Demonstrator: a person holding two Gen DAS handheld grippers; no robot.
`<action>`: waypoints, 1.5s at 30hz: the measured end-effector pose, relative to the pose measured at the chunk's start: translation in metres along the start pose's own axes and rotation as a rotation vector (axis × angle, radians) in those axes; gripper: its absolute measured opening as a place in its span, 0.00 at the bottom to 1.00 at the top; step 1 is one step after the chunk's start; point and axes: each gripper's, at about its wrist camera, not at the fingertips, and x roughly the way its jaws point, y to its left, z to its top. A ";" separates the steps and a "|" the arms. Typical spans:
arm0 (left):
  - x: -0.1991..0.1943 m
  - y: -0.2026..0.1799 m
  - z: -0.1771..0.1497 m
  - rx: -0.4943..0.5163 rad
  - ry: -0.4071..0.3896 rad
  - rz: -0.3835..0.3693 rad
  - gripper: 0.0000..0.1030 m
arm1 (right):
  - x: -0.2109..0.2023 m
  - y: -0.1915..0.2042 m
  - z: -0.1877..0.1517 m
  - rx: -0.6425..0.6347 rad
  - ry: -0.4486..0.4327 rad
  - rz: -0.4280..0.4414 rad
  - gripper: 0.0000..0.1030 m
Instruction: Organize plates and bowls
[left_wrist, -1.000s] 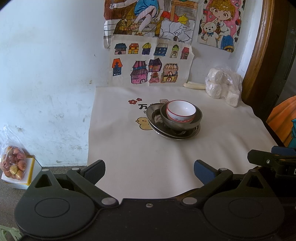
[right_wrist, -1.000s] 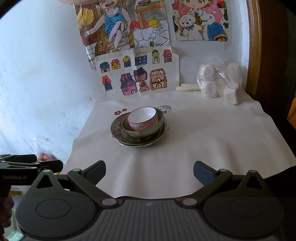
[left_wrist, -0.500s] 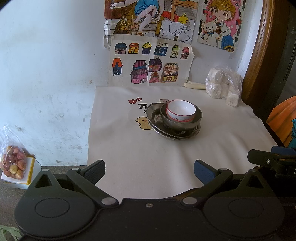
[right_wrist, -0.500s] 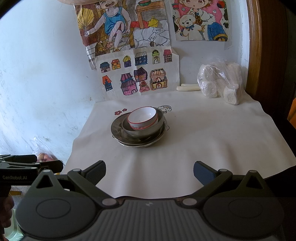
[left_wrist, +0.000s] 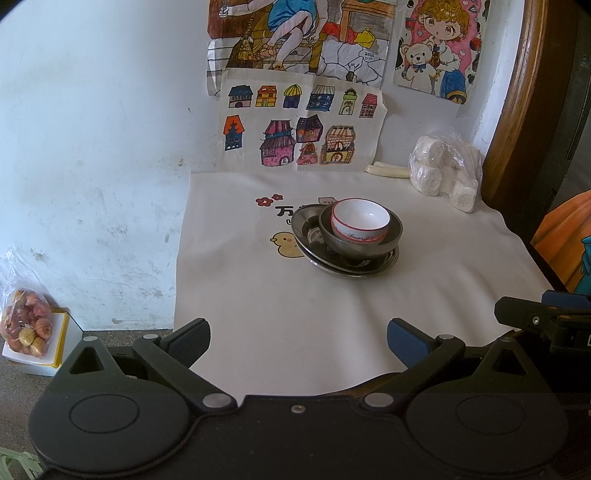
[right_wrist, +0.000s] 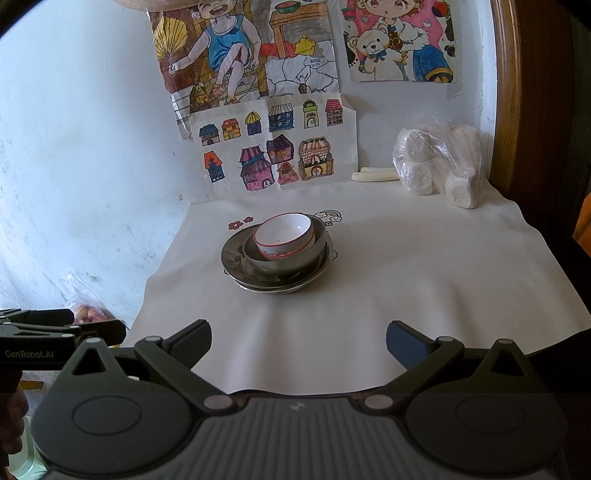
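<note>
Stack of dishes is sitting around the middle of the tabletop (left_wrist: 258, 317), a bit toward the back edge, on the white printed cloth. From bottom up I'm seeing steel plates (left_wrist: 345, 264), a steel bowl (left_wrist: 360, 236) and a white ceramic bowl (left_wrist: 360, 223) with a red rim nested on top, leaning a little off level.

Both sets of tongs are hanging back at the near edge, well apart from the stack. The left tongs (left_wrist: 298, 334) are spread wide with nothing between them, and same deal for the right tongs (right_wrist: 298, 334).

Handling-wise, I'm guessing the ceramic bowl is the fragile one, stiff and glazed, so probably slippery. I'd be pinching it over the rim, one finger inside and one outside, and lifting straight up so it isn't dragging on the steel. The steel bowl and plates are looking light, hard and slick; the thin rim edges are the only real place to grab. Plates lying flat are going to be awkward.
</note>
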 end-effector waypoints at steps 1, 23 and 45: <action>0.000 0.000 0.000 0.000 0.000 0.000 0.99 | 0.000 0.000 0.000 0.000 0.000 0.000 1.00; 0.000 -0.002 -0.001 0.000 0.000 0.002 0.99 | -0.001 -0.001 0.000 0.004 0.003 0.002 1.00; 0.000 -0.005 0.001 -0.029 -0.012 -0.031 0.97 | 0.003 -0.003 0.001 0.010 0.010 0.002 1.00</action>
